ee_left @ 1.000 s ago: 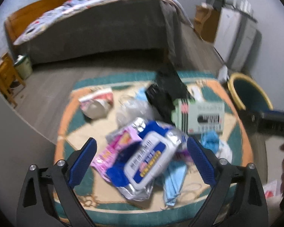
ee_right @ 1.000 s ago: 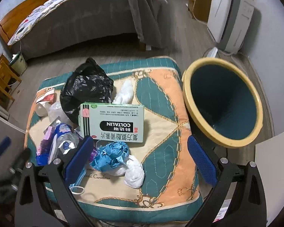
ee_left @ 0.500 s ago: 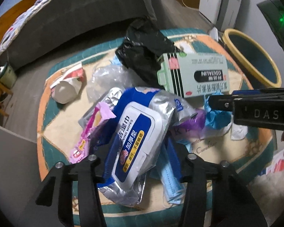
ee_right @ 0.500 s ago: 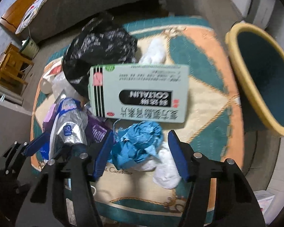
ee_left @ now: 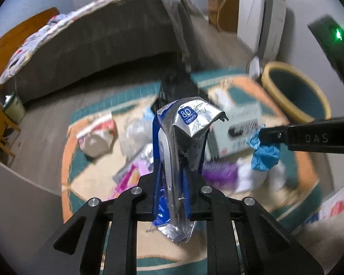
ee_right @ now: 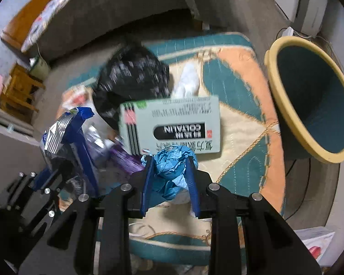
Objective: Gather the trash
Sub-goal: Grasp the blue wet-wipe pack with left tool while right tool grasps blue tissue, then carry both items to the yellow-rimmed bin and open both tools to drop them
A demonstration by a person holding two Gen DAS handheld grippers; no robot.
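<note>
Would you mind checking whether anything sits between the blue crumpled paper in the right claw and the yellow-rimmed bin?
Nothing visible does. The right claw grips the blue crumpled paper; only bare rug lies between it and the bin on the right.

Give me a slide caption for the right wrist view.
Right hand-held gripper pinching crumpled blue paper above the rug, yellow-rimmed bin alongside.

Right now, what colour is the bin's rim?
Pale yellow rim around a teal inside; clearest in the right wrist view.
</note>
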